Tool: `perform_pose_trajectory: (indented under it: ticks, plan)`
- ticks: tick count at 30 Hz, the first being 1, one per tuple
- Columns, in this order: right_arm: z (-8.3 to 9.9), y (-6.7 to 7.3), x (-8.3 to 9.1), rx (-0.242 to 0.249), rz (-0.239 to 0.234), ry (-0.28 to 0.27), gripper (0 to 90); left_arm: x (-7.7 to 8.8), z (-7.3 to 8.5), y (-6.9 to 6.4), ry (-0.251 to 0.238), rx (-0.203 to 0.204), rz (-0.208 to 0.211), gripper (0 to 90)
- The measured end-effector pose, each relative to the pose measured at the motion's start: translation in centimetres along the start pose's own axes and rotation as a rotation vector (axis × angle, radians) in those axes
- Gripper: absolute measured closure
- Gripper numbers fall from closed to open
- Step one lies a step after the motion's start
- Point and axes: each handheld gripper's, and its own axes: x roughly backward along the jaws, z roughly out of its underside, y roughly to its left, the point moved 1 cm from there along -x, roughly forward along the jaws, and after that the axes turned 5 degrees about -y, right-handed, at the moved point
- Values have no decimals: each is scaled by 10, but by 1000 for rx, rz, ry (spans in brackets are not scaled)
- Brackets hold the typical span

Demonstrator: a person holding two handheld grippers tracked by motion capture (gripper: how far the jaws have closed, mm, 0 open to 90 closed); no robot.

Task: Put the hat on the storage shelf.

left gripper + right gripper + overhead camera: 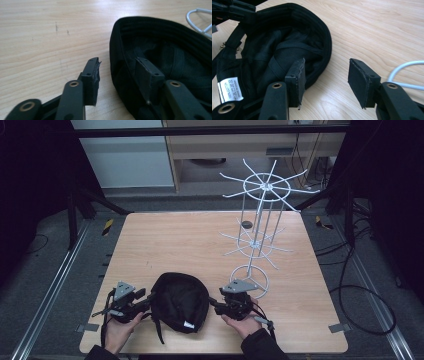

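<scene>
A black cap (180, 300) lies upside down on the wooden table (175, 240), its inside facing up and a white label (229, 88) sewn into it. My left gripper (146, 301) is at the cap's left rim, open. In the left gripper view one jaw stands outside over the wood and the other inside the cap (162, 32), the rim between them with a gap to the outer pad. My right gripper (212, 302) is open at the cap's right rim. One of its jaws is over the cap's (287, 32) inside, the other over bare wood.
A white wire display rack (257, 220) with two tiers of spokes stands at the table's right; its ring base (250, 280) sits just behind my right gripper. A small dark disc (246, 224) lies near the rack. Dark frame posts flank the table.
</scene>
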Motion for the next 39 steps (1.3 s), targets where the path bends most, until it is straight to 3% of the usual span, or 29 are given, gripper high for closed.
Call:
perform_pose_trajectory:
  ticks: [7,15,23,31,35,39]
  plan:
    - [2,10,-18,-1,-32,44,469,-5,4,-1,49,-17,8,698]
    - [9,13,-32,-15,-42,109,494,-8,6,-1,101,-27,8,772]
    - [12,9,-37,-33,-34,123,571,-11,9,-1,143,-28,9,801]
    - [15,7,-43,-47,-22,154,547,-12,10,0,164,-26,14,817]
    - [17,7,-45,-59,-31,174,656,-12,10,-1,161,-20,20,819]
    - [14,7,-39,-65,-28,137,816,-13,10,-3,161,-3,45,821]
